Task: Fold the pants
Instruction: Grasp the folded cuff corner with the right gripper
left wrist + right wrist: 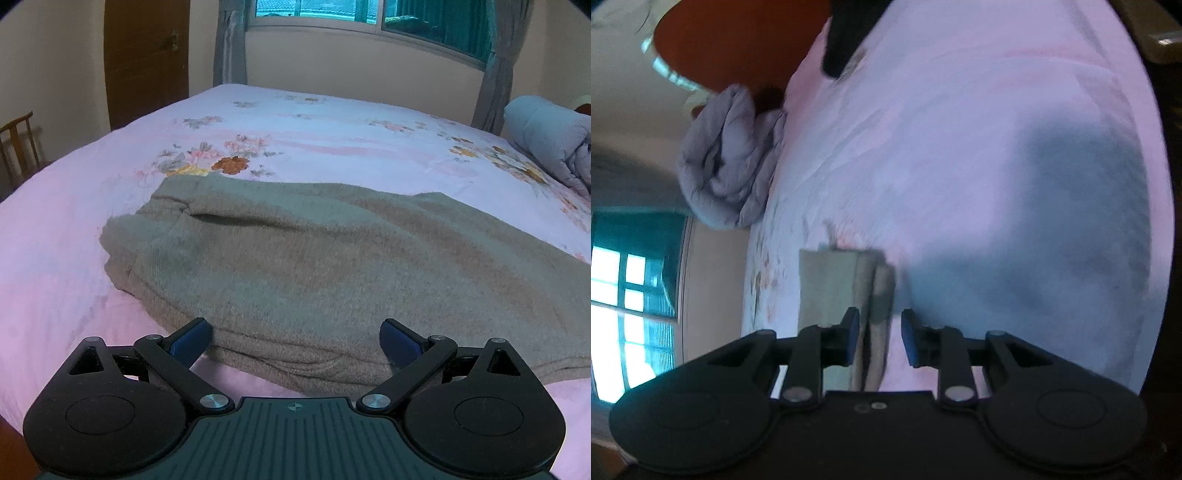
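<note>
Folded knit pants (314, 258) lie near the bed's (55, 277) front edge, long axis crosswise — left gripper (295, 341) wide open straddling the fold, right gripper (877, 338) part-open around the layered end, gripping nothing.

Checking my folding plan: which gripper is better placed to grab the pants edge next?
Probably the right gripper: the pants edge already sits between its open fingers. The left gripper is wide open, facing the pants' near fold, not straddling an edge.
</note>
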A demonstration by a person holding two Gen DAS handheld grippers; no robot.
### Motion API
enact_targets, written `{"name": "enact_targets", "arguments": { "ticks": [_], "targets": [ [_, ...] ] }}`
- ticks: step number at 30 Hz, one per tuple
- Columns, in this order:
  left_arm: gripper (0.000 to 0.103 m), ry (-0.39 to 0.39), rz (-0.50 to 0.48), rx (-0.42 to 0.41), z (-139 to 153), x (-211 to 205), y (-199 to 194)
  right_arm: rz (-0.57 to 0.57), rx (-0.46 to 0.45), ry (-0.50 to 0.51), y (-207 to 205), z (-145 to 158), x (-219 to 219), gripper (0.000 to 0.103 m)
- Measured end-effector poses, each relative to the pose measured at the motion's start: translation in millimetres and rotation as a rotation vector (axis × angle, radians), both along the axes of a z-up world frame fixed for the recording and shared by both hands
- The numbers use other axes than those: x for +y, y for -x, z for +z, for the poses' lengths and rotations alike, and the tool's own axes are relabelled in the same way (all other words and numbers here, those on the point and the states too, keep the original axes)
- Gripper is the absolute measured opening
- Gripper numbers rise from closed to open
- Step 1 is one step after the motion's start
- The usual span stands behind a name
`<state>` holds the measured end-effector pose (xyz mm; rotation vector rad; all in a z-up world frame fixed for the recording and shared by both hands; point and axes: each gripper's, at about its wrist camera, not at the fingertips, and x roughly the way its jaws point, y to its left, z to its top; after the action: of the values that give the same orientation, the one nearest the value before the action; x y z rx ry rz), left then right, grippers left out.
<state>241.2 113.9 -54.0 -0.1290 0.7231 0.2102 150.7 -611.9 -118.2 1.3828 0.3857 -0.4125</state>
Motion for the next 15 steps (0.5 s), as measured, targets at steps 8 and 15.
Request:
{"name": "enact_targets", "arguments": {
  "ticks": [8, 15],
  "targets": [
    [0.101, -0.01, 0.005, 0.02, -4, -3, -6, 0.059, 0.008, 0.013, -27, -7, -18, 0.004],
    [0.103, -0.008, 0.003, 0.043, -12, 0, -12, 0.173, -0.11, 0.345, -27, 52, -14, 0.0]
  ]
}}
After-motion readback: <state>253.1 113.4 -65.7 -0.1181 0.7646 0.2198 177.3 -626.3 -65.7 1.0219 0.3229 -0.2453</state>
